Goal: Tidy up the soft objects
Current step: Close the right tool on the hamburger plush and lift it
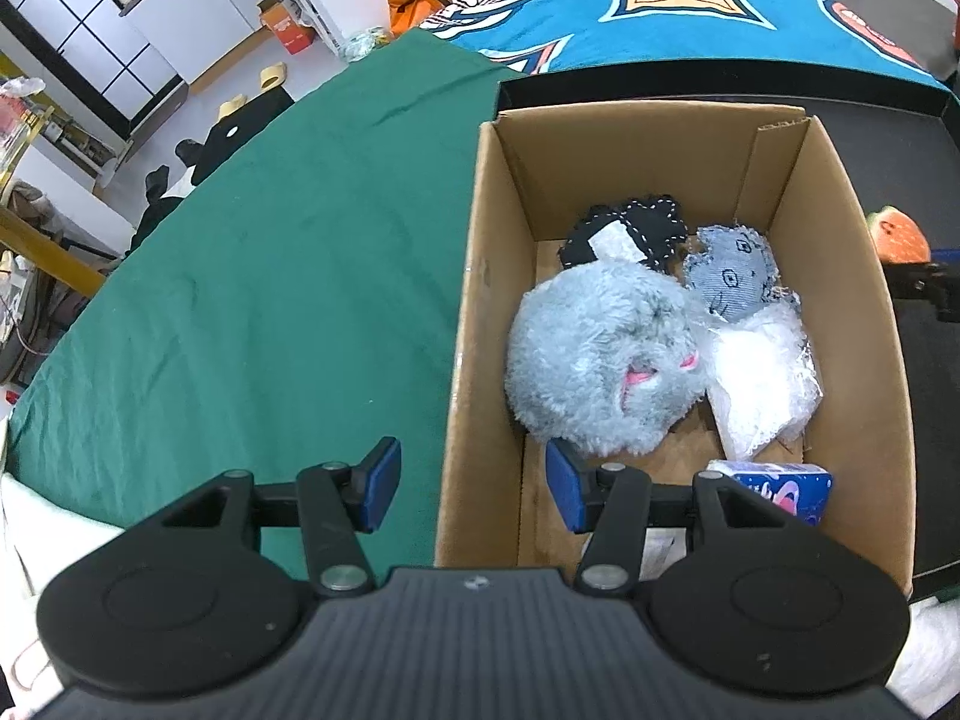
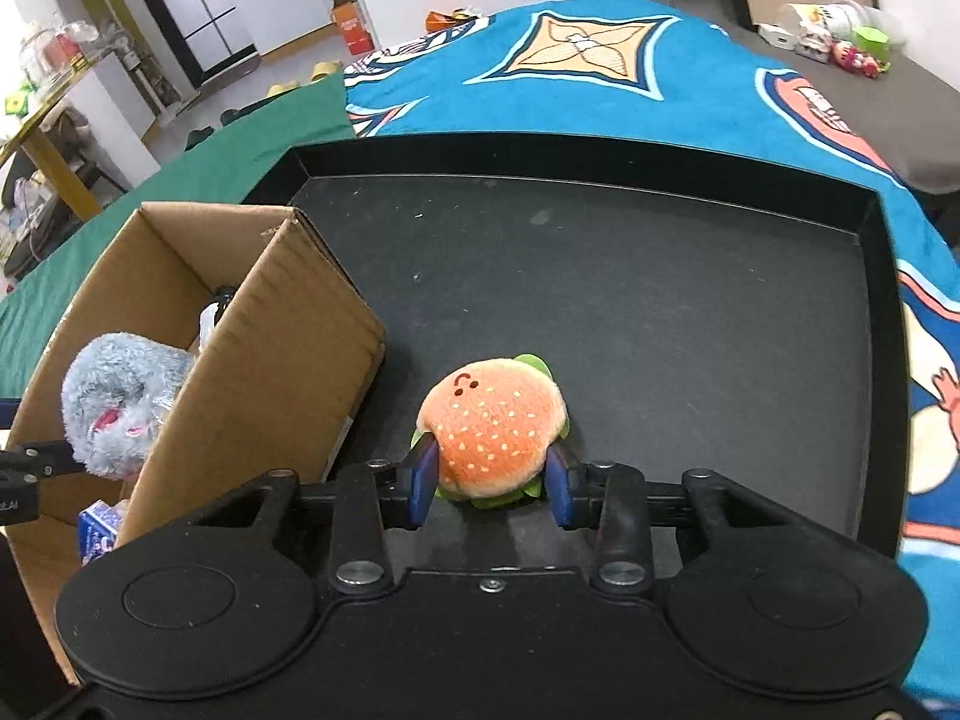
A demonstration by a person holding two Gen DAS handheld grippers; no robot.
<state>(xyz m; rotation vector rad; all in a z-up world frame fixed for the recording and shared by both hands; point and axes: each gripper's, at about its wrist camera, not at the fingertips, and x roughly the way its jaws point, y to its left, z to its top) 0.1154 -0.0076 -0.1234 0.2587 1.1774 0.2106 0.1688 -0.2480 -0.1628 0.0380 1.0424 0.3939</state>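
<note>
Right gripper [image 2: 489,483] pinching the burger plush [image 2: 495,429] between its blue pads at lower centre, over the black tray [image 2: 660,300], left gripper [image 1: 474,489] spread wide and empty, straddling the cardboard box [image 1: 474,324] wall, grey fluffy plush [image 1: 600,360] inside at centre right

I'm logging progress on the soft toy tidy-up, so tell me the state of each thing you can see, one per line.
Cardboard box: open, on the black tray, partly filled.
Grey fluffy plush: in the box.
Black stitched fabric toy: in the box, at the far end.
Denim fabric toy: in the box.
White plastic bag: in the box, crumpled.
Blue carton: in the box, near end.
Burger plush: on the black tray, outside the box, between the pads.
Left gripper: open, empty.
Right gripper: shut on the burger plush.
</note>
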